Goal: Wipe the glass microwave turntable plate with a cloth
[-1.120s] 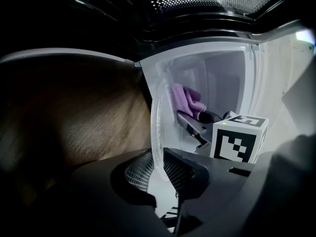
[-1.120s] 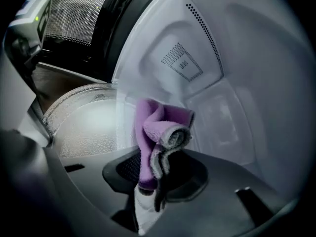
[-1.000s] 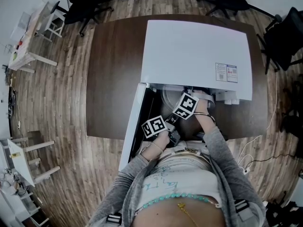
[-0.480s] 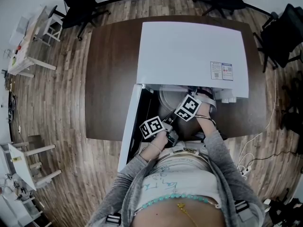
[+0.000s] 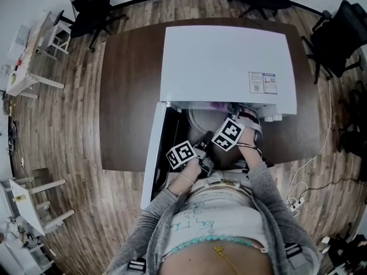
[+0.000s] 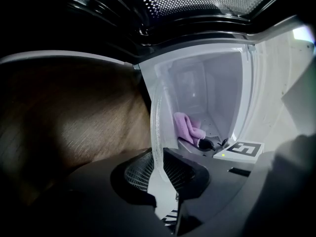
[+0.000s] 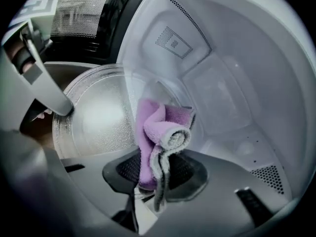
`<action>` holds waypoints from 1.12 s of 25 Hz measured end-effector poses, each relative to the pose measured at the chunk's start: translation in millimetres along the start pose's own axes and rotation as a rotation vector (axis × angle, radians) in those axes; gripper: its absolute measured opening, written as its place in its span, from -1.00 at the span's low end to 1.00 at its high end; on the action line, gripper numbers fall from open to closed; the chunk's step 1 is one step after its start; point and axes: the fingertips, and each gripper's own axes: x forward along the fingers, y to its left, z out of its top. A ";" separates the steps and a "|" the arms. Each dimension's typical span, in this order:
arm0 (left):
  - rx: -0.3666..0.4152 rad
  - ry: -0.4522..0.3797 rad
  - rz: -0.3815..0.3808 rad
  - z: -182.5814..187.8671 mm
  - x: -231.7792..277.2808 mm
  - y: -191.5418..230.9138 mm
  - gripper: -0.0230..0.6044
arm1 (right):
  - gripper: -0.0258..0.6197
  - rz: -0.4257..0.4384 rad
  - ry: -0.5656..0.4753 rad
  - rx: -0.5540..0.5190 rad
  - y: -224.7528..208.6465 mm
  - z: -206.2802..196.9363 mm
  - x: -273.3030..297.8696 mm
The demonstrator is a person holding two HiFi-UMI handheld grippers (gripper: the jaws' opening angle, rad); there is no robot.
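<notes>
The glass turntable plate (image 7: 96, 115) stands tilted in the mouth of the open white microwave (image 5: 226, 67). My left gripper (image 6: 159, 169) is shut on its rim, and the plate (image 6: 154, 122) shows edge-on between the jaws. My right gripper (image 7: 155, 174) is shut on a folded purple cloth (image 7: 160, 127), which lies against the plate's right part. In the head view the plate (image 5: 199, 121) shows below the microwave's top, with the left gripper (image 5: 202, 144) and the right gripper (image 5: 222, 114) close together in front of it and a bit of cloth (image 5: 218, 105) above.
The microwave sits on a dark brown table (image 5: 129, 90). Its door (image 5: 150, 153) swings open to the left, close beside the left gripper. The white cavity walls (image 7: 232, 68) surround the right gripper. Office chairs (image 5: 86, 7) stand beyond the table.
The right gripper has slid the cloth sideways over the plate, and a bit of purple now shows under the microwave's top edge. The left gripper has kept its hold in place.
</notes>
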 end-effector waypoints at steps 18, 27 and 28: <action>-0.024 -0.034 0.004 -4.0 1.5 4.1 -0.72 | -0.56 0.087 0.023 -0.008 36.8 -20.9 -23.6; -0.025 -0.051 -0.006 -5.2 0.6 3.2 -0.72 | -0.56 0.125 0.006 -0.064 56.0 -15.2 -35.1; -0.026 -0.051 -0.006 -5.3 0.7 3.1 -0.72 | -0.56 0.130 0.002 -0.074 58.0 -14.0 -36.0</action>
